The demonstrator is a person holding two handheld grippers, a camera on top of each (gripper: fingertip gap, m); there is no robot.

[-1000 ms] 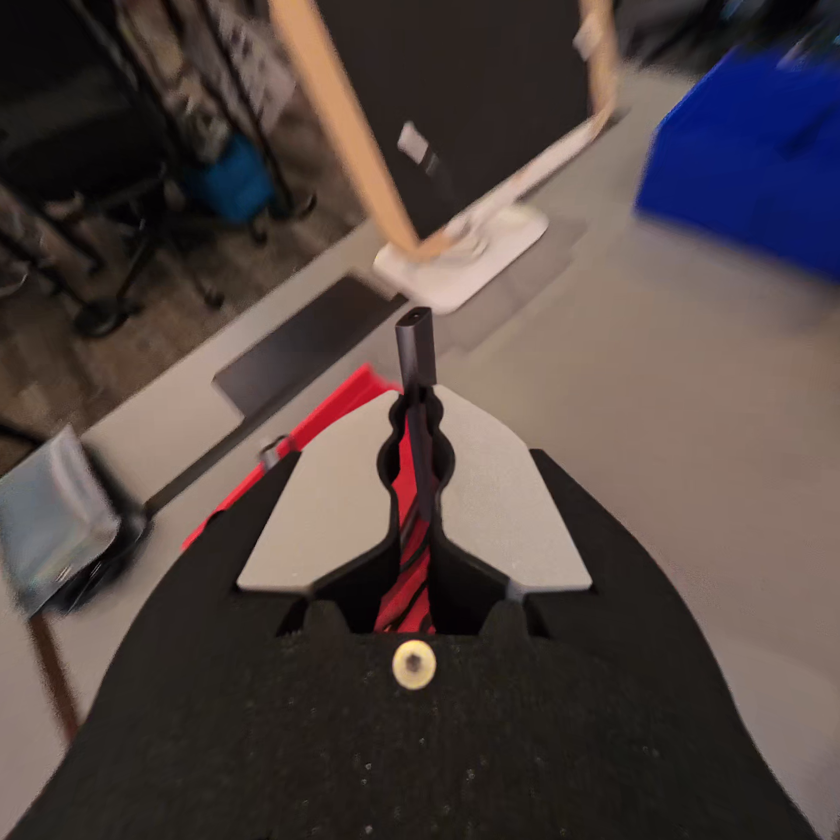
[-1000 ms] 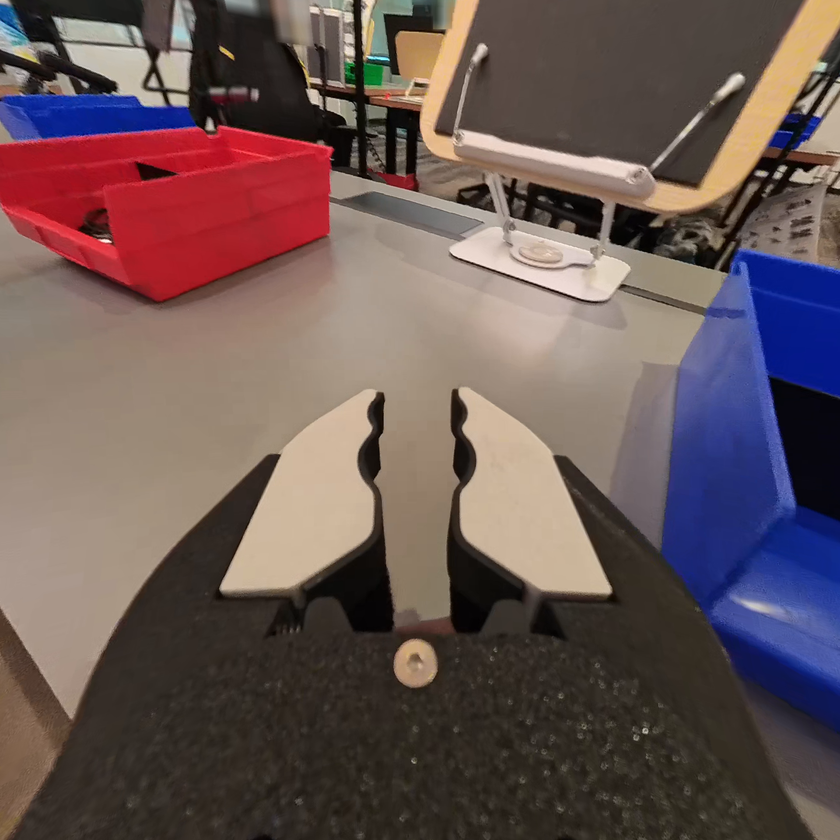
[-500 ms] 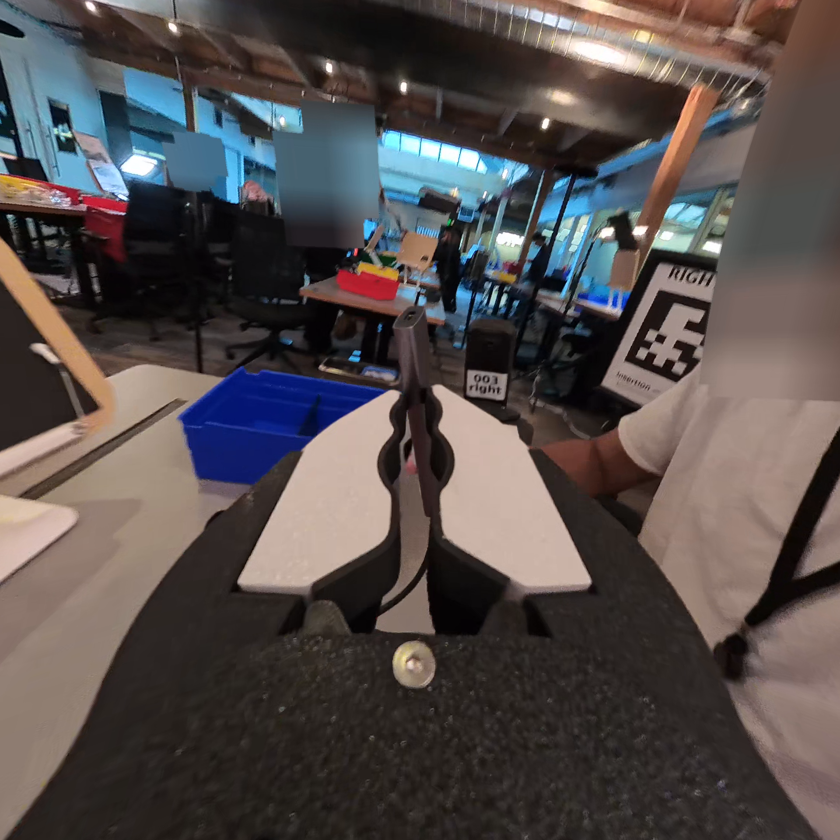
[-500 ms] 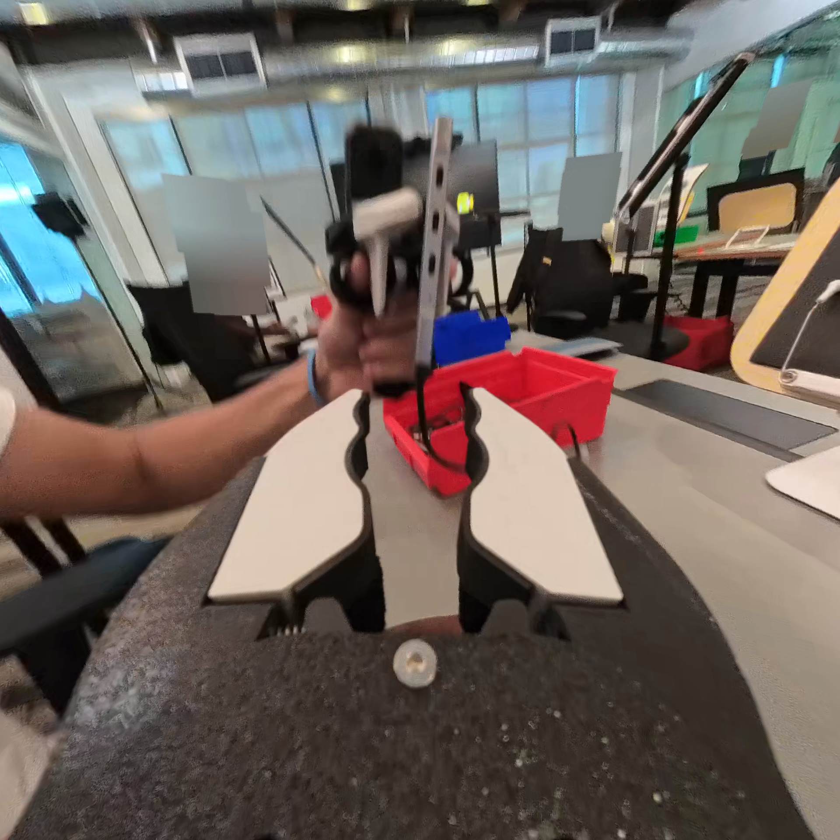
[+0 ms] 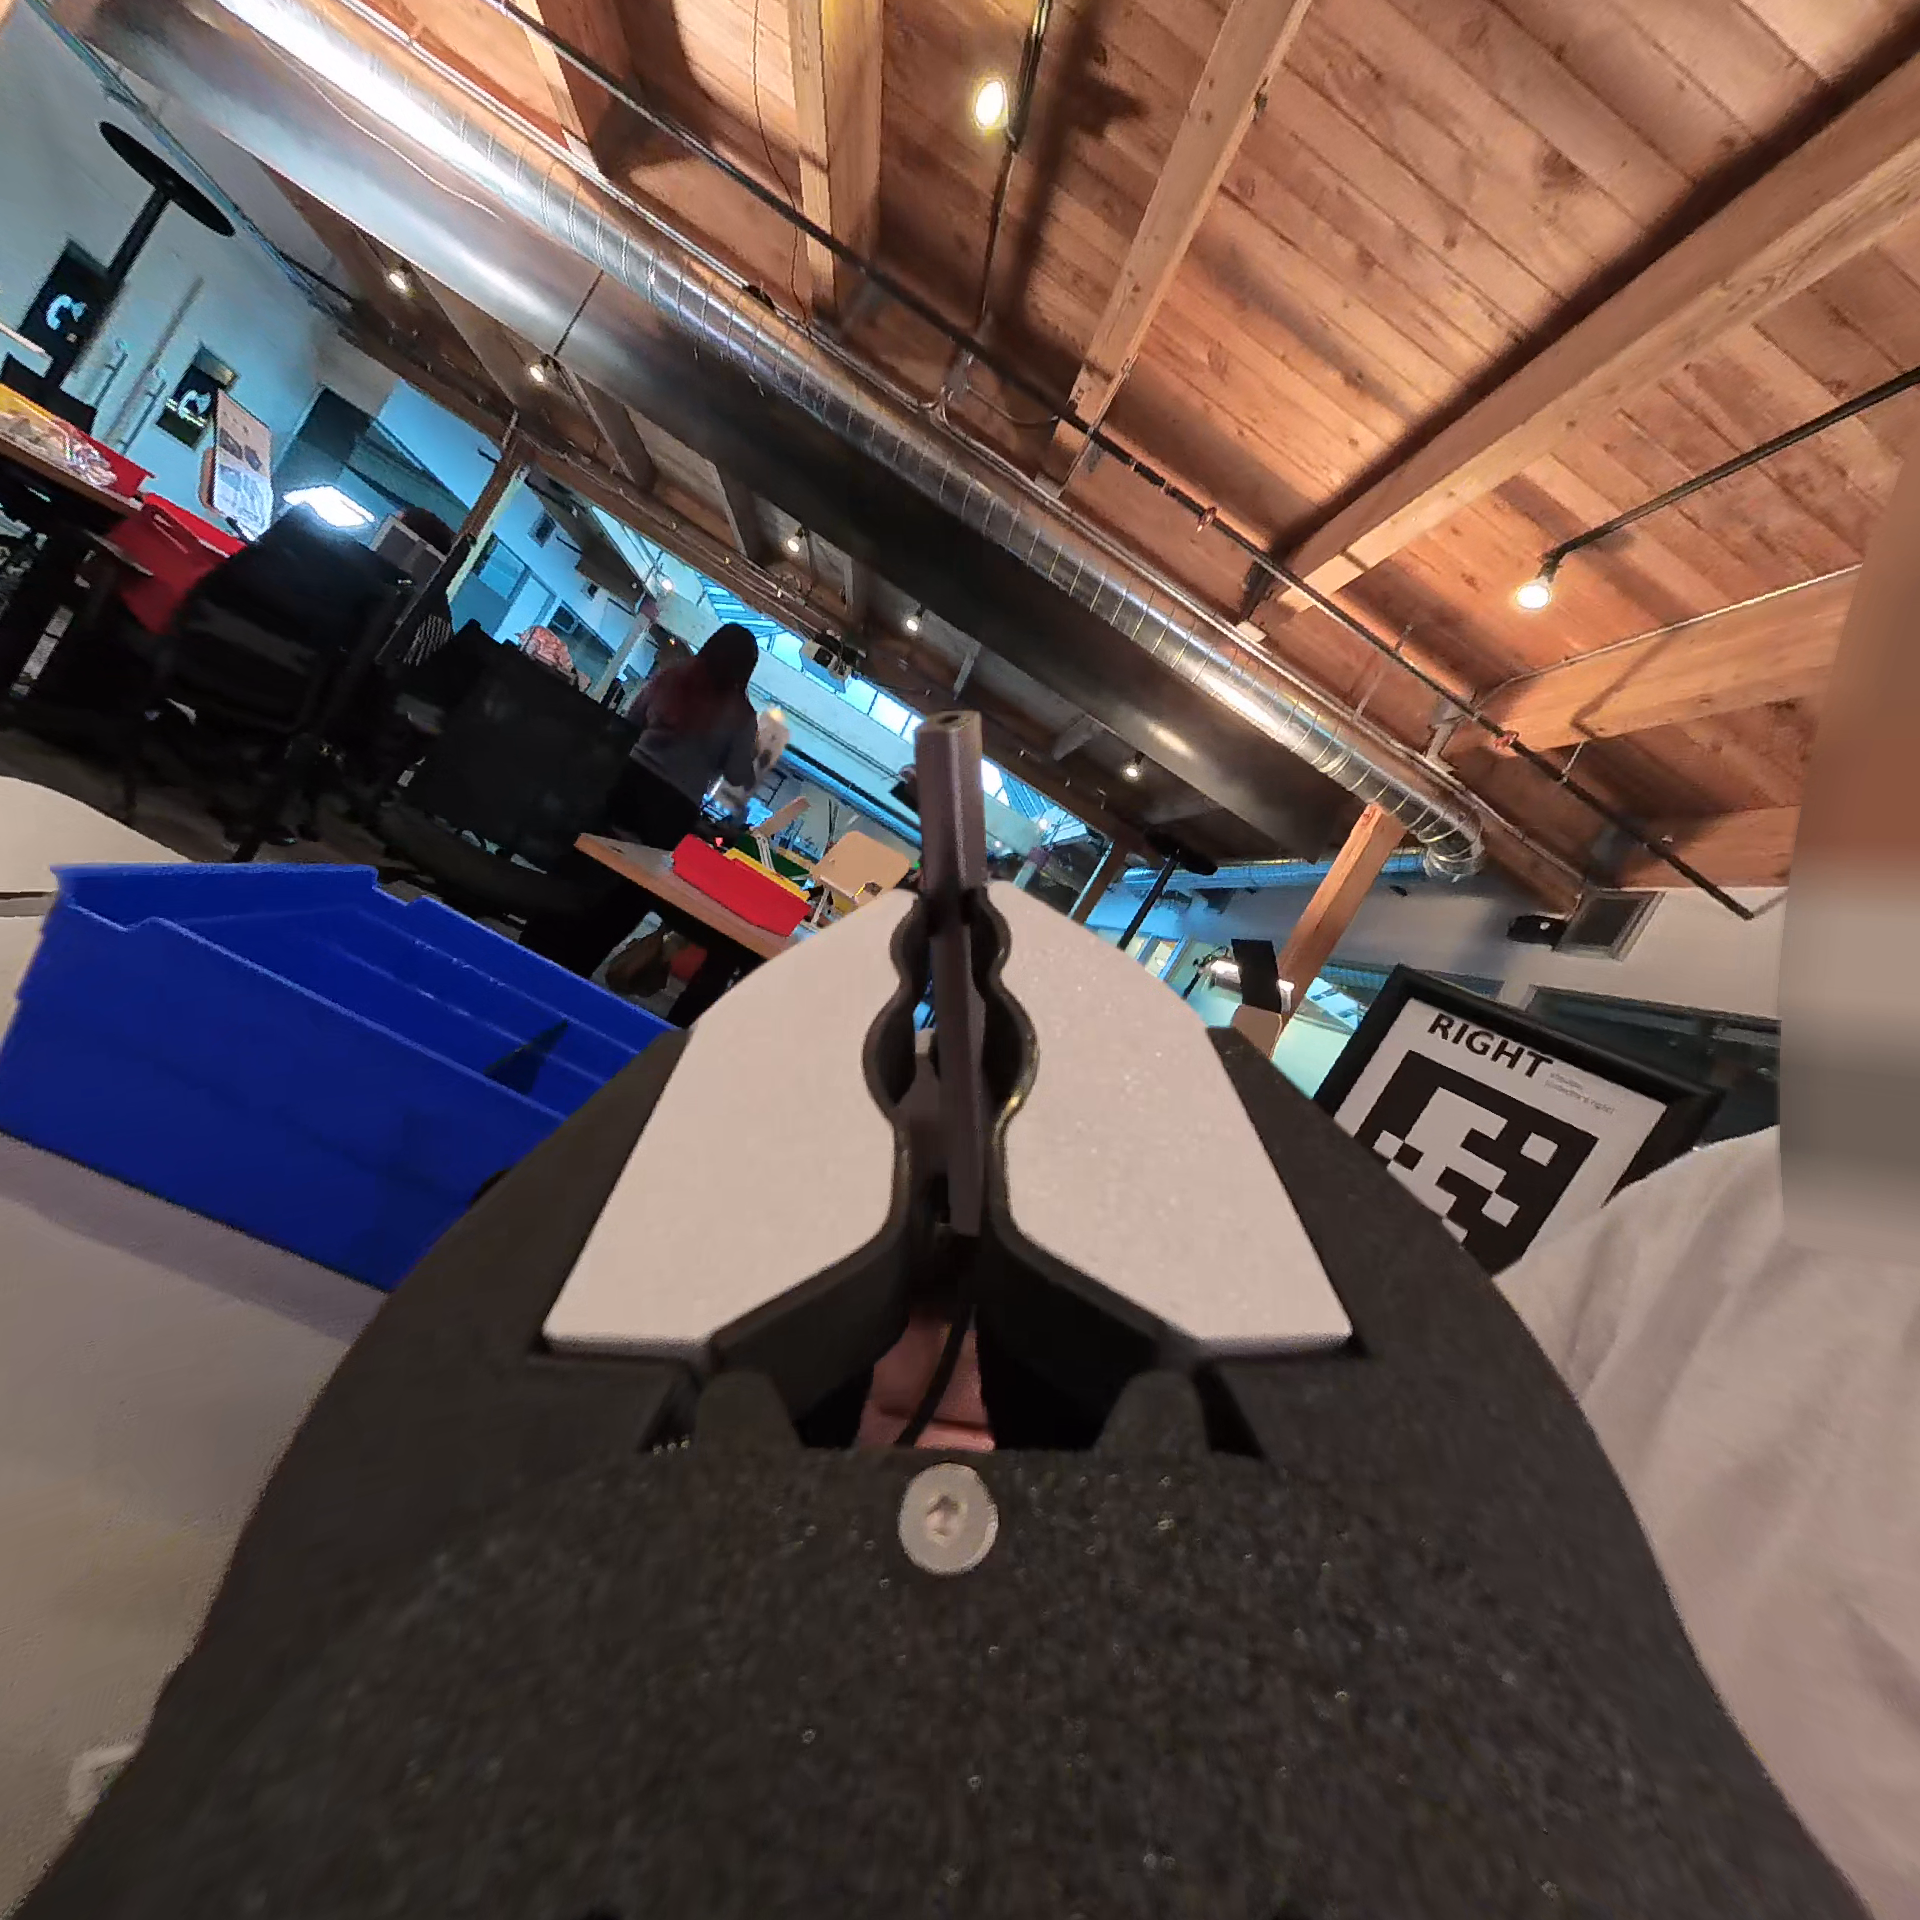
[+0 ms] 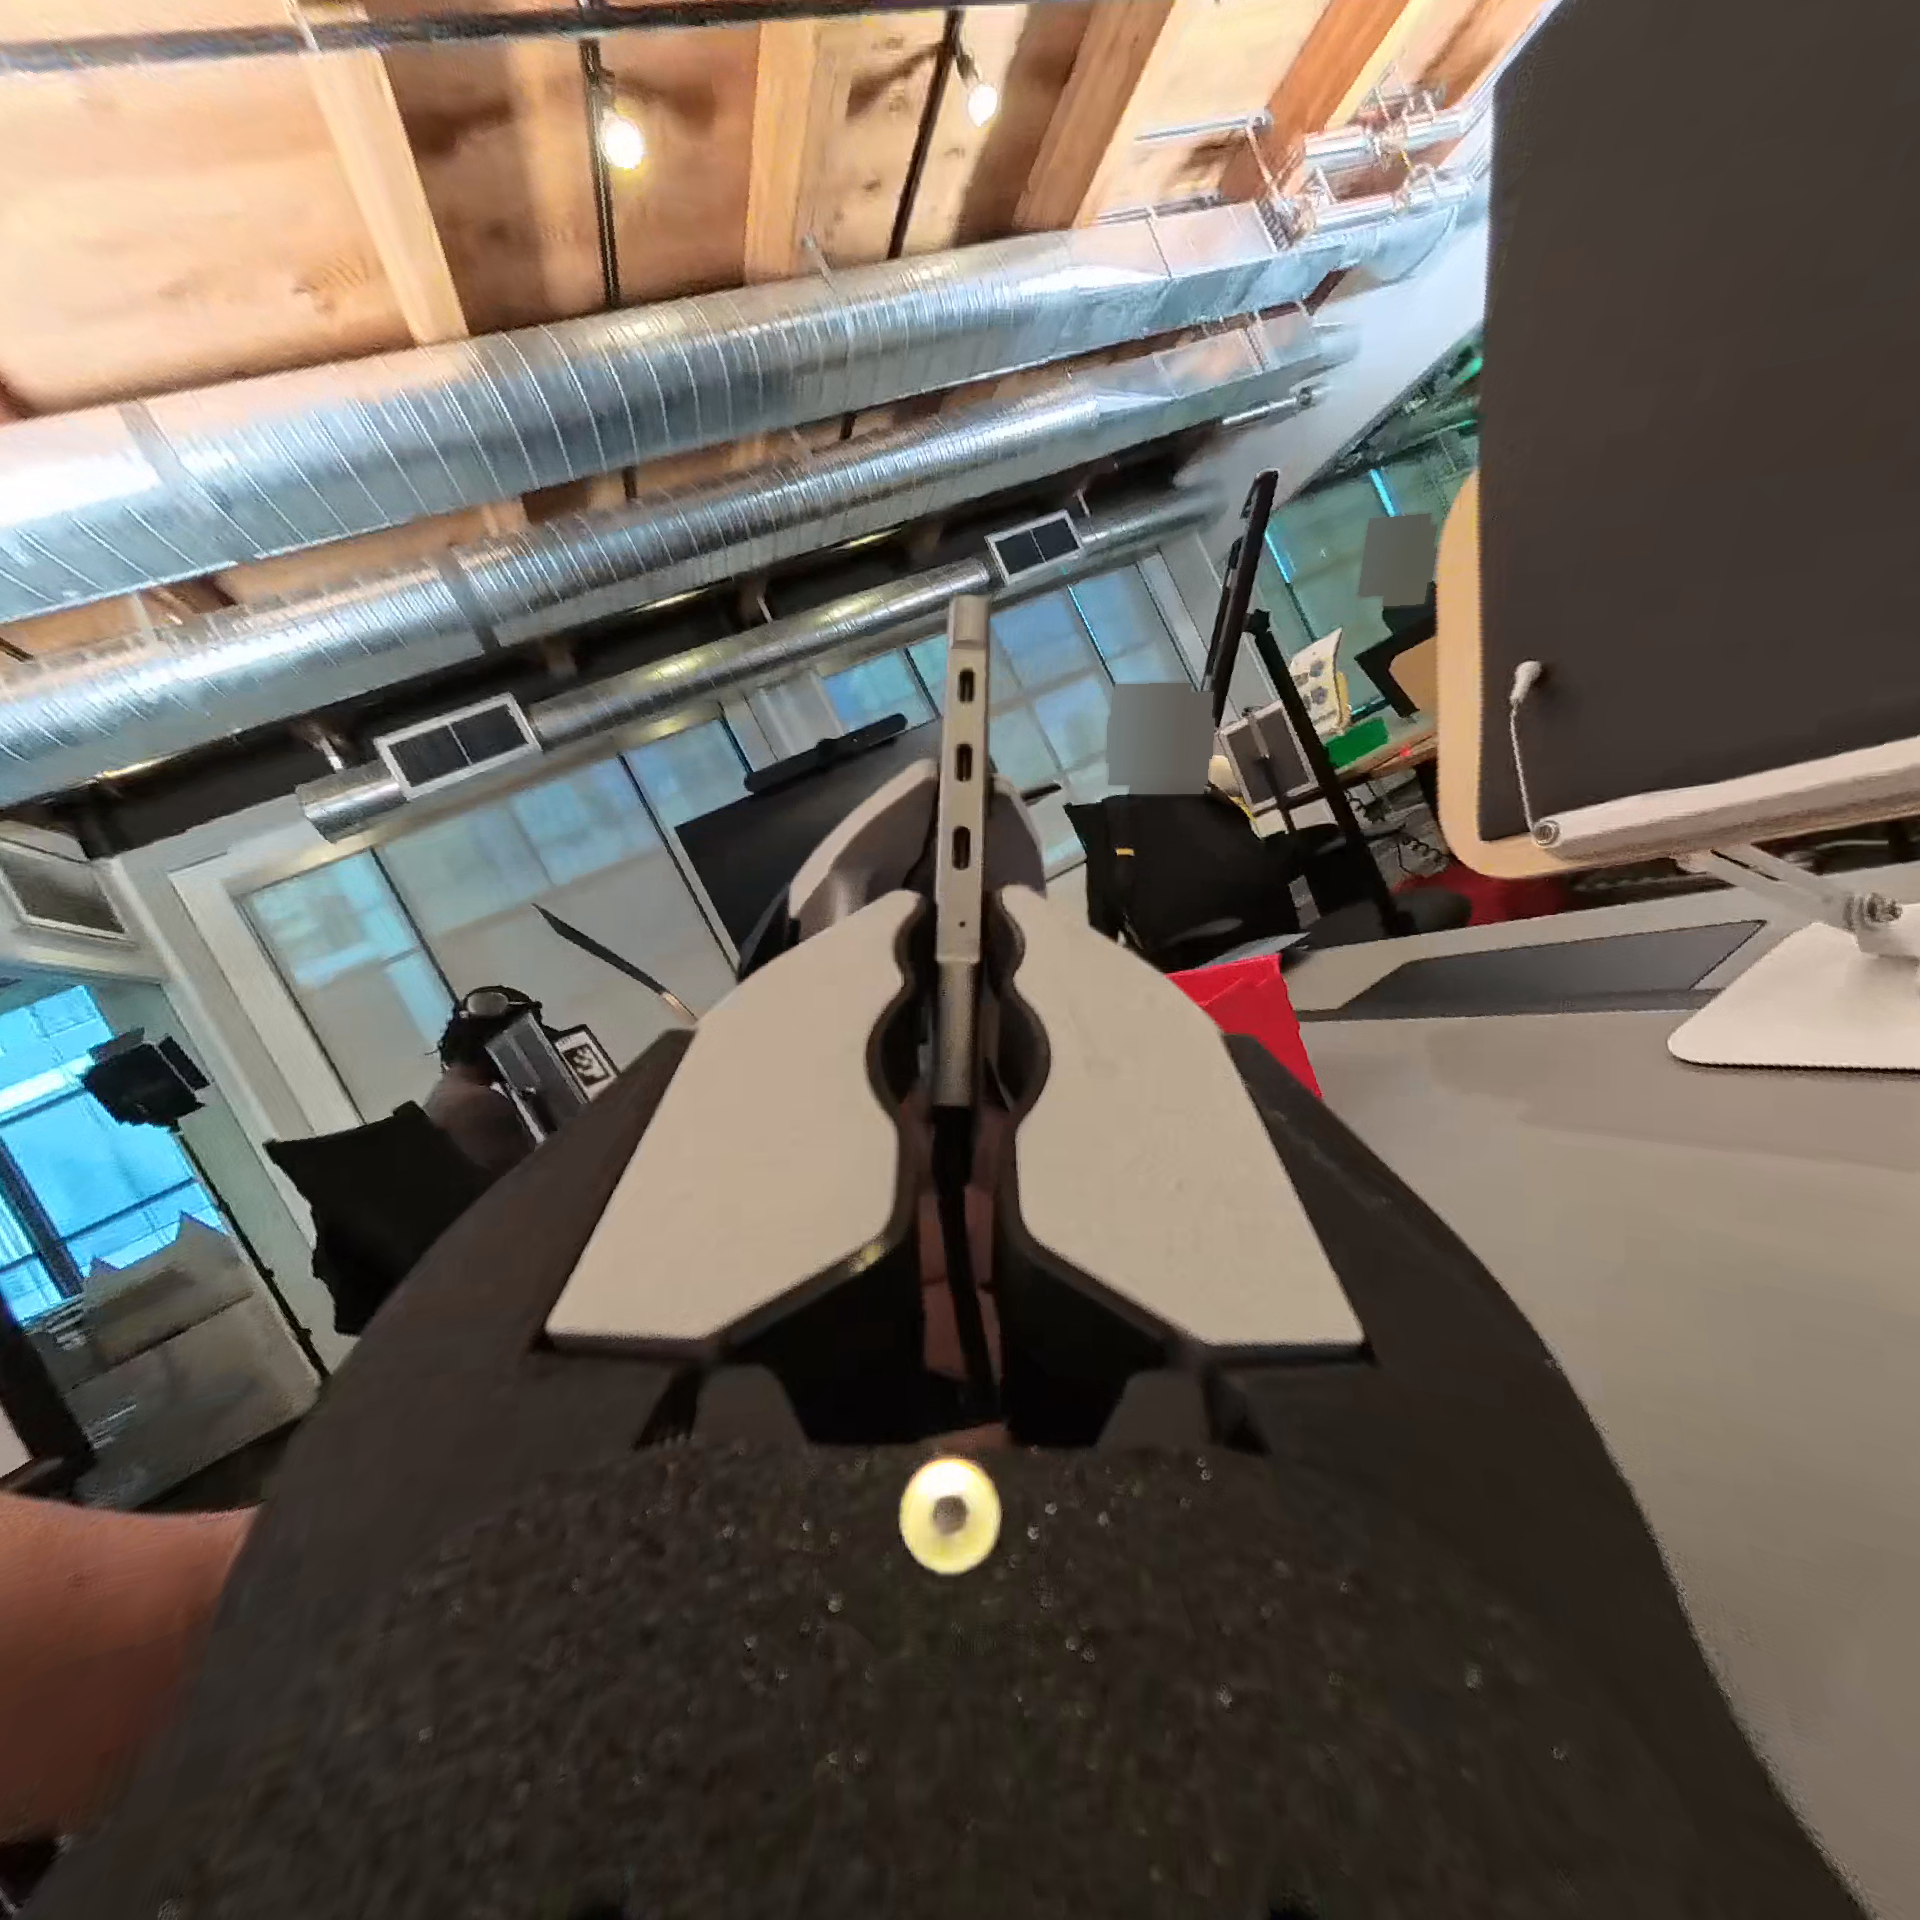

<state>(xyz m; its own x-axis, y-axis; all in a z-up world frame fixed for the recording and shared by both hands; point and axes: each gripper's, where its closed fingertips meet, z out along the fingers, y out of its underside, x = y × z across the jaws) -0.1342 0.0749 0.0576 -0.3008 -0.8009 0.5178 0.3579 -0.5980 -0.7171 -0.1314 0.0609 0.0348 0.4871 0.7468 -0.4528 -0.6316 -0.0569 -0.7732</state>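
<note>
Dark plug up high, pinched in the left gripper, tip poking well past the pads and aimed at the rafters. Its thin black cable drops back between the fingers toward the palm. Over on the other side, the right gripper is clamped on a slim silver hub, edge-on, three small slots stacked along the narrow face looking back at the camera. Both tools are lifted off the grey table, both tilted upward.

Risk, as I judge it: each piece is caught only by its lower end, so a nudge at the tip could swivel it in the pads. The plug already leans a little left of centre. The trailing cable could snag or tug and pull the plug askew. And the hub is thin metal on smooth pads; it may slide down.

Fingers: left pair nearly together, only the plug's width between them, pads pressing both sides. Right pair the same, closed down on the hub's flat faces, pads hugging it.

Round about: blue bin low on the left view, framed marker card beside a white sleeve. Right view shows a red bin corner, and a dark board on a white stand.
</note>
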